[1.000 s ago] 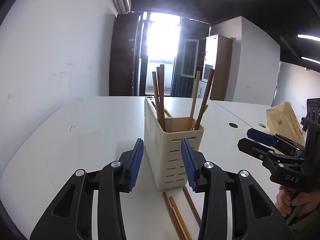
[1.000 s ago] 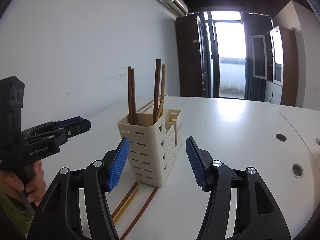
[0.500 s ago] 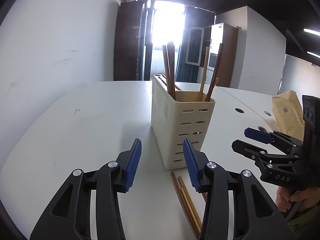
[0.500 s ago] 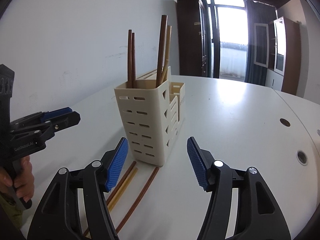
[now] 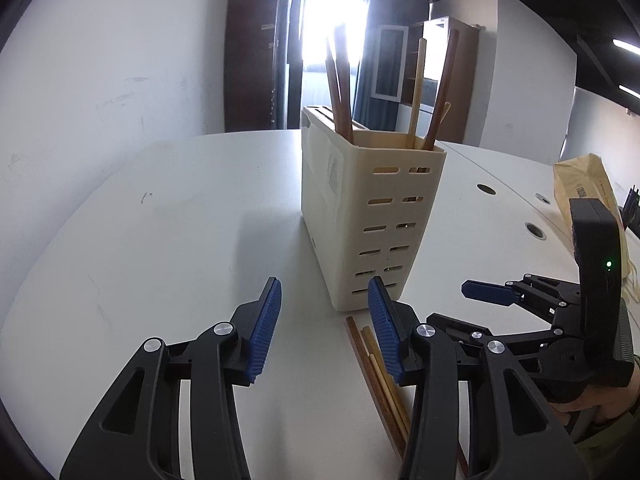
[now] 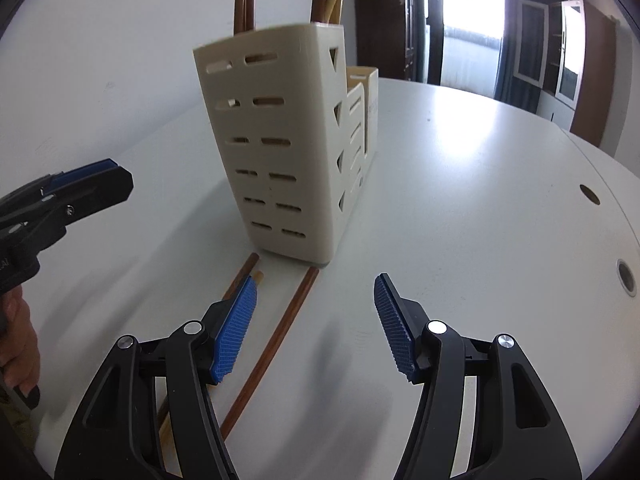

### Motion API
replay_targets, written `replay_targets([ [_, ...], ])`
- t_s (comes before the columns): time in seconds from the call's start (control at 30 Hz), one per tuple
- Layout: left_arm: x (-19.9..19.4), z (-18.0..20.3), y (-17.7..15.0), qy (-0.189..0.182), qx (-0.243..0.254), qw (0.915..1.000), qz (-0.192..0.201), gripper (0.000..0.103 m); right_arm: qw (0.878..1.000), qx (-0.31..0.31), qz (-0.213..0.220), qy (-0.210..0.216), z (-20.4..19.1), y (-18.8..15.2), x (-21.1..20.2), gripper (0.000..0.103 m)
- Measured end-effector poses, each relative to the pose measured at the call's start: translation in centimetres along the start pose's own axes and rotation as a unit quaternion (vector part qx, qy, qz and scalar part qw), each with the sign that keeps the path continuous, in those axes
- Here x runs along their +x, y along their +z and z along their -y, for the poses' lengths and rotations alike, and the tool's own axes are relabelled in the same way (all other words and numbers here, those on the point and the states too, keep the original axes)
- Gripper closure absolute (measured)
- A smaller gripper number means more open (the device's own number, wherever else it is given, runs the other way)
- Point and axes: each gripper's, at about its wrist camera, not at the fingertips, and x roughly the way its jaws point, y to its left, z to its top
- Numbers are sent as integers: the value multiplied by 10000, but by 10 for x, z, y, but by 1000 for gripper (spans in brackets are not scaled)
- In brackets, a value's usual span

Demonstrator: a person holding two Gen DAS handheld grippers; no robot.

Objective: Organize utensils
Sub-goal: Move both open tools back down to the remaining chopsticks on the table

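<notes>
Standing released and empty, the left gripper (image 5: 324,324) has just been widening its jaws; the right gripper (image 6: 316,324) is likewise spread, holding nothing. Its left finger hides part of the loose brown wooden chopsticks (image 6: 276,336) lying on the white table (image 6: 480,208) before the cream slotted plastic utensil holder (image 6: 280,140). Both grippers sit lower and closer than before; upright chopstick tops are cropped.

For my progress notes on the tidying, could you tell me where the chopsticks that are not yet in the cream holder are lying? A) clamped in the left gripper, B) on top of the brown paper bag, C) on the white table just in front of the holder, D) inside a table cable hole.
C: the loose chopsticks lie flat on the table at the foot of the holder.
</notes>
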Motion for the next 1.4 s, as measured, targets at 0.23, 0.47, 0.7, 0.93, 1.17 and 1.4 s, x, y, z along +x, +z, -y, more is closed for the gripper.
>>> replay_targets([
  [0.23, 6, -2, -3, 43, 39, 9999, -157, 58, 9997, 59, -241, 21, 1, -5, 10, 42],
  [0.47, 15, -1, -7, 46, 76, 9993, -356, 58, 9992, 120, -393, 5, 2, -7, 17, 42],
  [0.7, 30, 2, -8, -63, 102, 9976, -683, 58, 9982, 65, -592, -74, 1, -1, 32, 49],
  [0.93, 52, 4, -10, -204, 42, 9944, -1038, 58, 9974, 74, -717, -62, 1, -2, 39, 58],
  [1.17, 77, 10, -17, -183, 110, 9896, -1420, 58, 9965, 108, -817, 108, 2, -2, 38, 64],
  [1.4, 89, 13, -19, -129, 148, 9876, -1558, 58, 9964, 149, -773, 309, 0, 3, 44, 65],
])
